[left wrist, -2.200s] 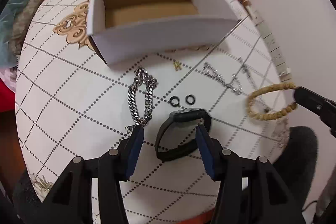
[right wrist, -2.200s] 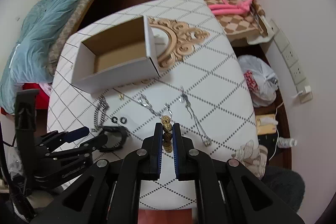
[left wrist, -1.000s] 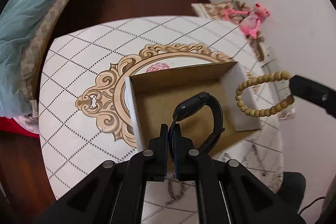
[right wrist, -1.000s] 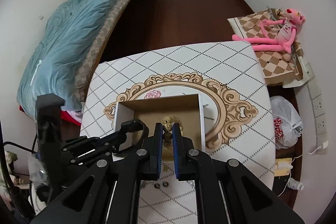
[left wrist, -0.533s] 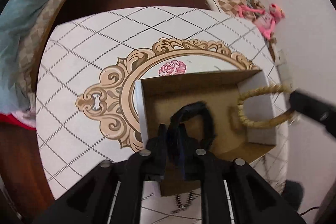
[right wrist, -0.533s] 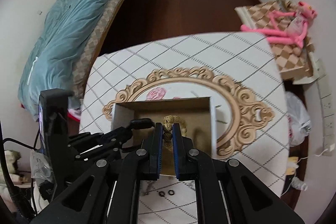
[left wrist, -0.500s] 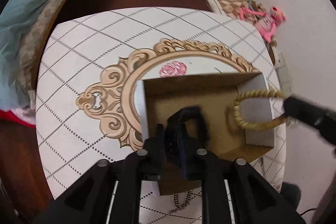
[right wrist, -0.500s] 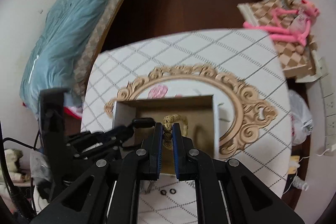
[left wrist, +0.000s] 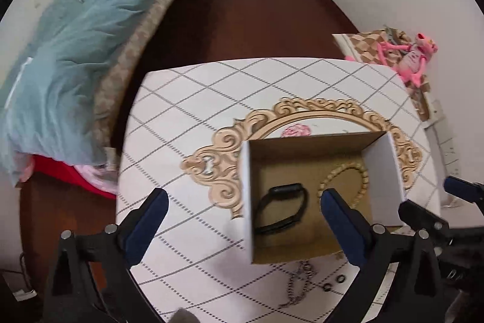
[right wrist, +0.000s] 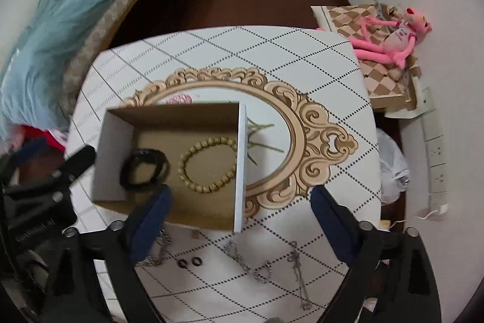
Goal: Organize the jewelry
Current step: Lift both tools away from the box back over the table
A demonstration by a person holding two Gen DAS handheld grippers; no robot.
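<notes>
A cardboard box (right wrist: 169,123) sits open on the round table (right wrist: 317,74). It is white outside and brown inside. In the right wrist view its long side runs left to right, and its open top faces up.

Two things lie flat on the box floor, side by side but not touching. The black watch band (right wrist: 144,169) is on the left. It is a dark loop, stretched a bit wider than tall in this view. In the left wrist view the black watch band (left wrist: 279,209) shows a flat dark face at the top of the loop, on the far side. The bead bracelet (right wrist: 208,168) lies to its right, close to the white side wall. It is a ring of small round tan beads, almost a circle. In the left wrist view the bead bracelet (left wrist: 345,186) is partly hidden behind a blue pad.

The left gripper (left wrist: 242,202) hangs above the box with its jaws wide apart. They have just been opening, and nothing is between the pads. The right gripper (right wrist: 240,202) also hangs above the box with jaws wide. They have just been opening too, and they hold nothing.

On the table in front of the box lie a silver chain (right wrist: 157,250), two small black rings (right wrist: 189,262) and two thin chains (right wrist: 251,262). The thin ones stretch away from the box toward the table edge.

A pink plush toy (right wrist: 390,38) lies off to the right, away from the table. A blue blanket (right wrist: 51,29) is on a bed at the left.
</notes>
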